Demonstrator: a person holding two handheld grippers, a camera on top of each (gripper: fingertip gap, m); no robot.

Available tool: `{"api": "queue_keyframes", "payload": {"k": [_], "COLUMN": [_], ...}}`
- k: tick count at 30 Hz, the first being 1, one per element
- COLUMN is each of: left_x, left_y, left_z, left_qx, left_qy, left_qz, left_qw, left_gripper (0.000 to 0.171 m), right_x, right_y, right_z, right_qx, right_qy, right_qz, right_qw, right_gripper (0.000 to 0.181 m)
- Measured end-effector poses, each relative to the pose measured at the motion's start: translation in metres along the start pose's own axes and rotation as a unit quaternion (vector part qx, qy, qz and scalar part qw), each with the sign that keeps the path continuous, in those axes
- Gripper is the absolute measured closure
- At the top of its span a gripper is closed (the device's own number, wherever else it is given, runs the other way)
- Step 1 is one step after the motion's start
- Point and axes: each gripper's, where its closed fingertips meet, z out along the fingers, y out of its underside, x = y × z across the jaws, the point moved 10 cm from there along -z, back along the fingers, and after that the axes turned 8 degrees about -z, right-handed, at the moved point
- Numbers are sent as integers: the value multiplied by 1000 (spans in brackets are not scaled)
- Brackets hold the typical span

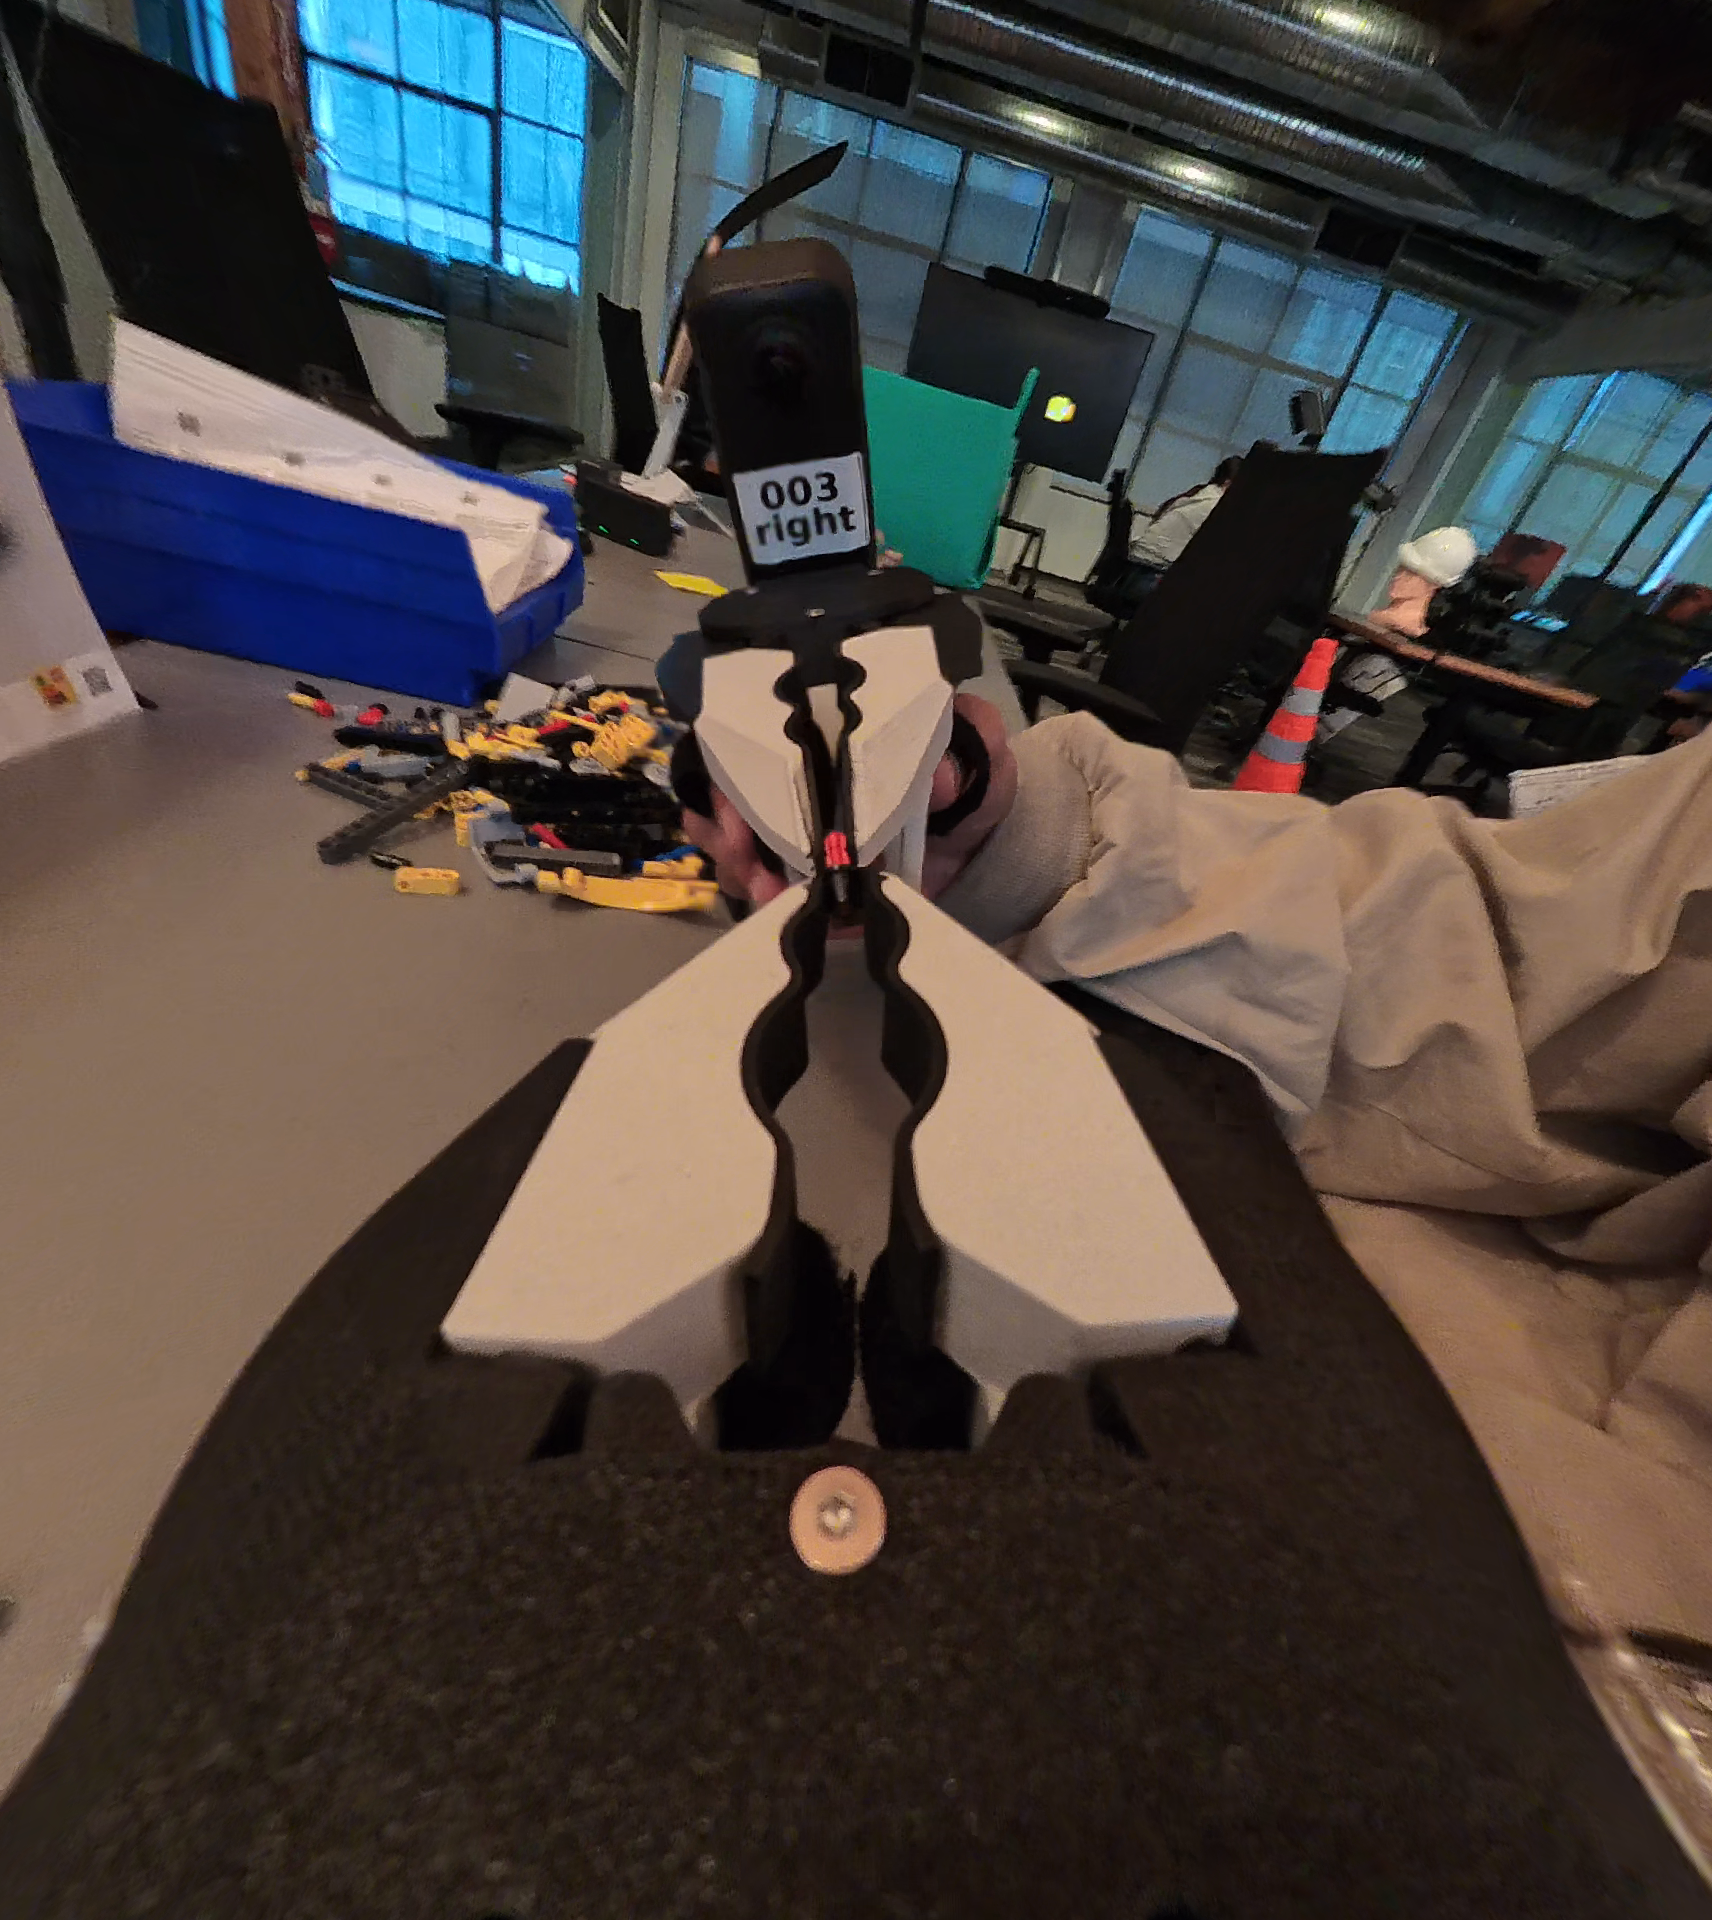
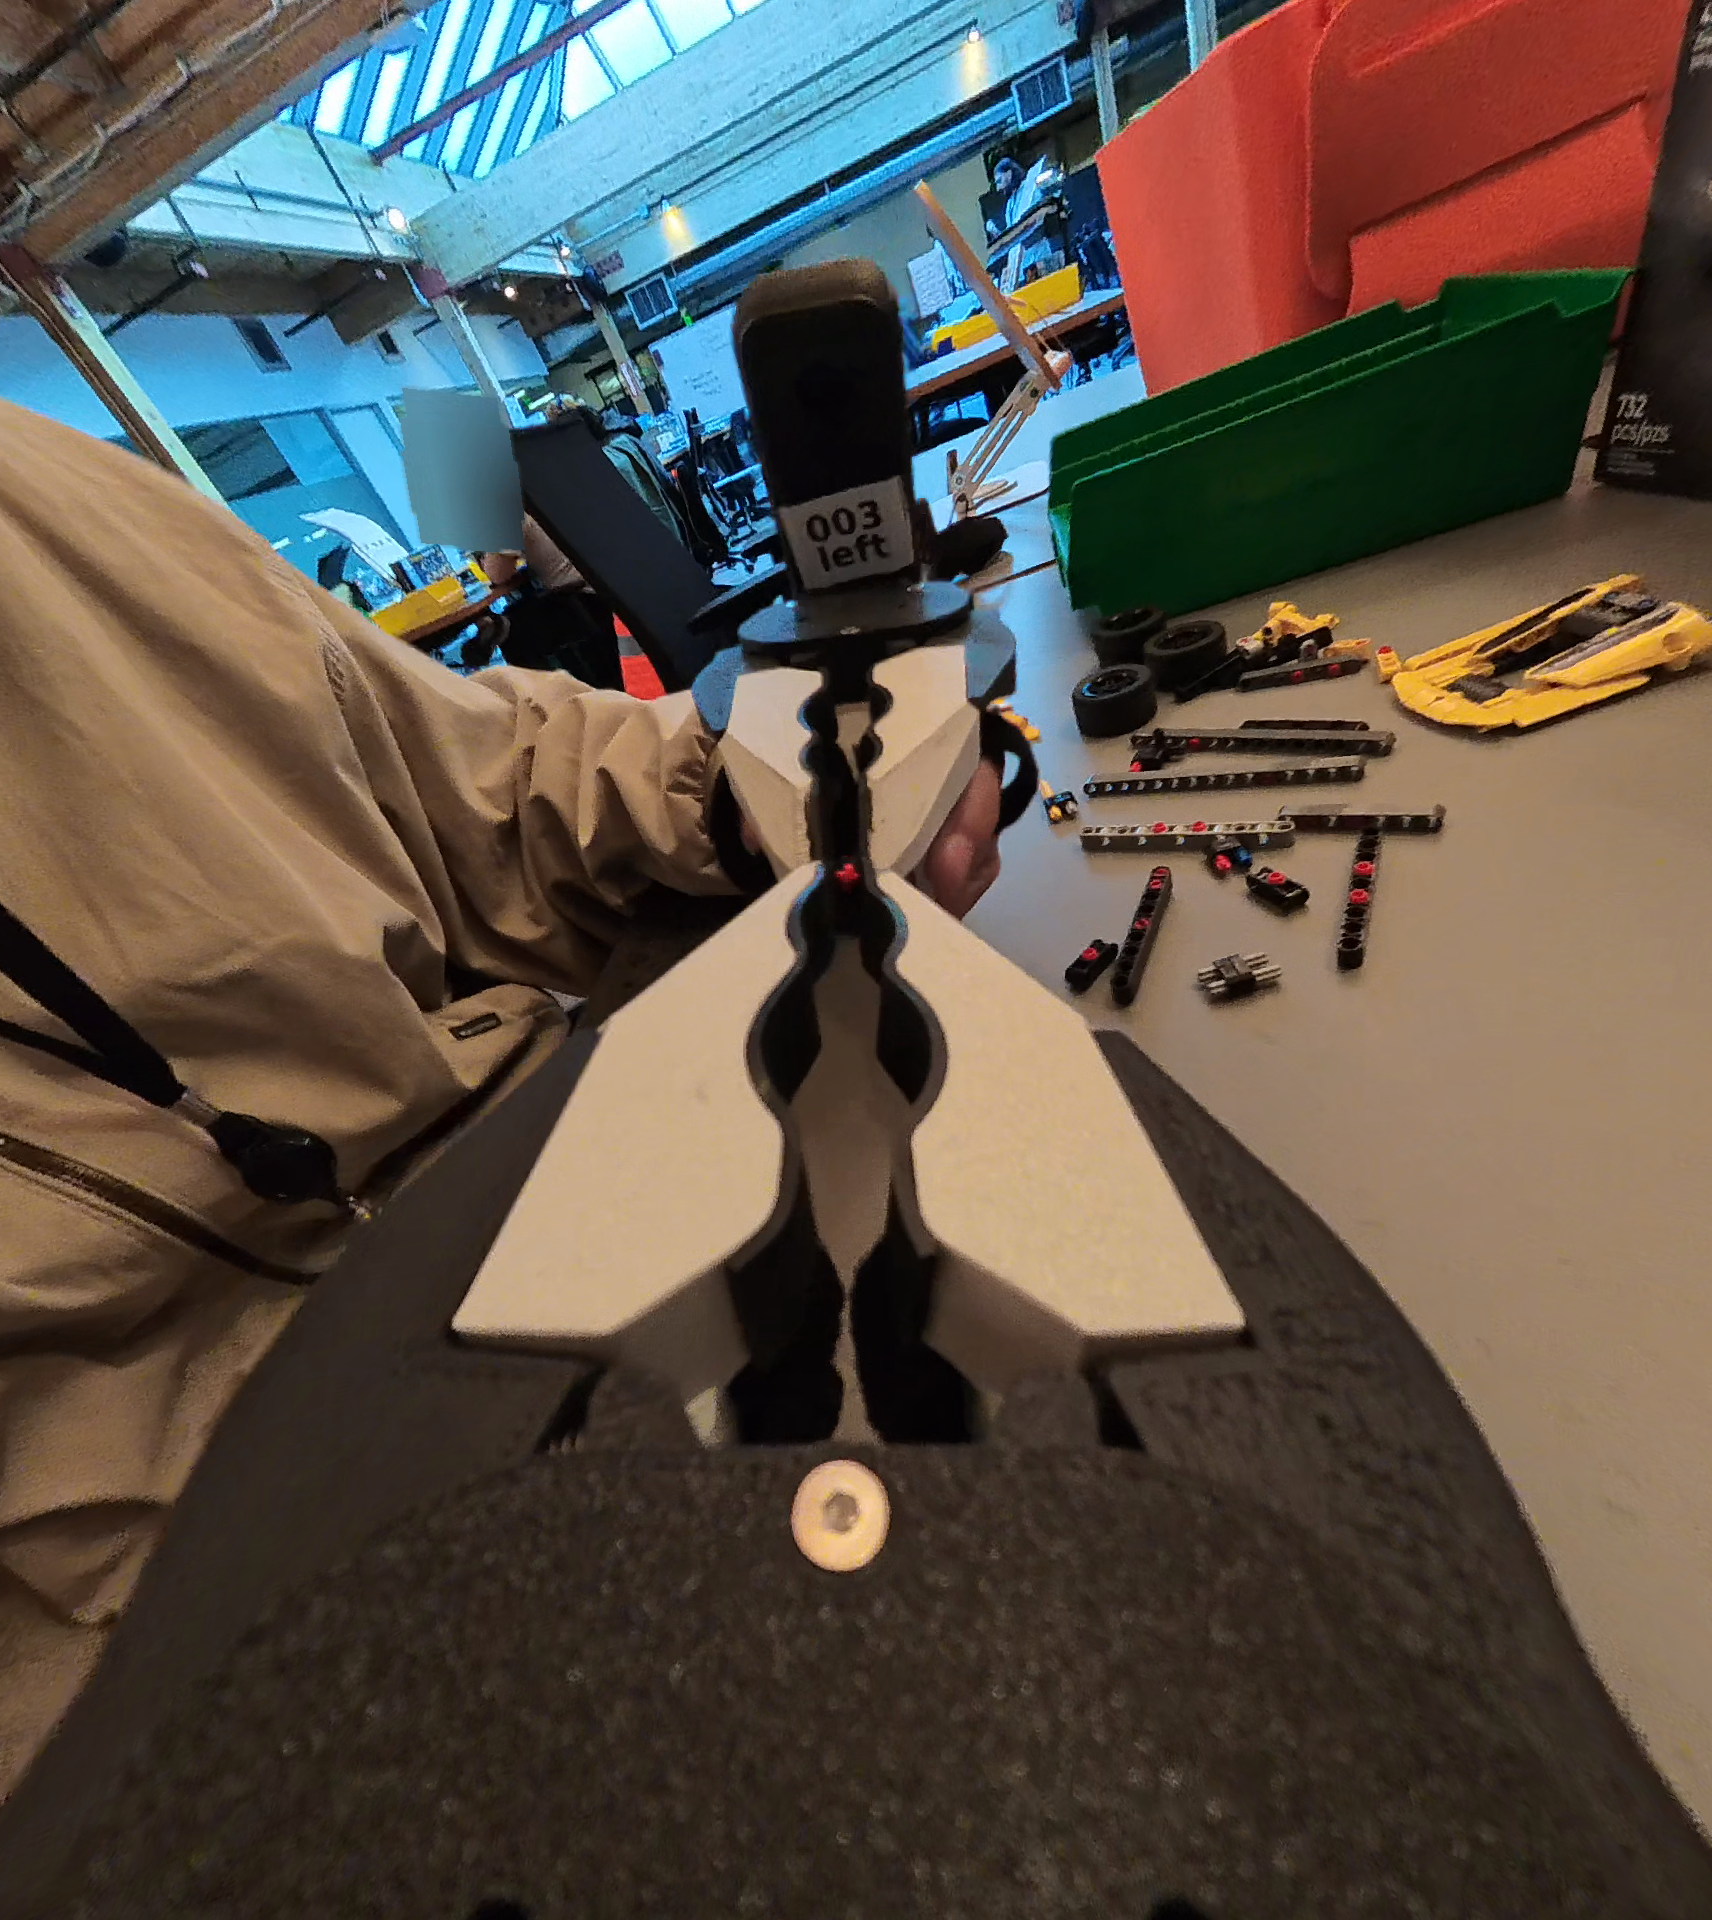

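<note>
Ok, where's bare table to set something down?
Bare table between the brick pile and left gripper; also nearer than the black beams, beside right gripper holding the pin. Crowded: beams, wheels, yellow car body toward the green bin.

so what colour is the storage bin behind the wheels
Green storage bin, clearest in the right wrist view.

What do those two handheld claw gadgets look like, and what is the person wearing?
Each gripper, left and right, has two pale grey wedge-shaped fingers with wavy black inner edges on a rough black base, fixed by a silver screw. Each carries an upright black camera bearing a white label. The person wears a beige jacket.
</note>
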Motion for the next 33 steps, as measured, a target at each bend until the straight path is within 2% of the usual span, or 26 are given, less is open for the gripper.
{"api": "queue_keyframes", "payload": {"k": [3, 6, 8, 9, 10, 12, 14, 15, 16, 17, 19, 20, 23, 29, 33], "left_x": [2, 6, -2, -6, -8, -3, 2, 4, 5, 7, 11, 14, 17, 17, 19], "left_y": [2, 3, -5, -9, -11, -12, -10, -6, -2, 2, 11, 14, 20, 25, 27], "left_z": [1, -3, -25, -34, -37, -31, -23, -19, -17, -16, -12, -10, -5, -2, -1], "left_qx": [-23, -36, 11, 33, 39, 36, 23, 7, -10, -27, -63, -72, -94, -106, -107], "left_qy": [-18, -26, -40, -44, -46, -32, -39, -61, -96, -139, -209, -222, -239, -237, -231], "left_qz": [47, 76, 60, 51, 48, 63, 97, 131, 181, 248, 382, 426, 492, 520, 525], "left_qw": [998, 996, 997, 997, 997, 997, 994, 989, 979, 958, 898, 874, 832, 814, 812], "left_gripper": [165, 165, 166, 166, 166, 166, 166, 166, 166, 166, 165, 166, 166, 166, 166], "right_x": [-1, -2, -1, -4, -3, 2, 3, 1, 1, 2, 9, 13, 15, 16, 18], "right_y": [1, -3, -25, -27, -22, -10, -7, -5, -1, 3, 9, 13, 15, 17, 19], "right_z": [-3, -14, -75, -99, -108, -95, -59, -40, -23, -11, 1, 3, 4, 9, 12], "right_qx": [-46, -46, 121, 133, 108, 84, 42, 23, -5, -27, -39, -38, -10, -19, -25], "right_qy": [7, 28, 73, 117, 148, 139, 110, 88, 73, 56, 52, 56, 33, 32, 32], "right_qz": [-20, -35, -27, -45, -43, -7, -19, -24, -13, 5, 52, 69, 93, 91, 98], "right_qw": [999, 998, 990, 983, 982, 987, 993, 996, 997, 998, 997, 995, 995, 995, 994], "right_gripper": [179, 181, 181, 181, 181, 181, 181, 175, 157, 155, 159, 170, 178, 171, 164]}}
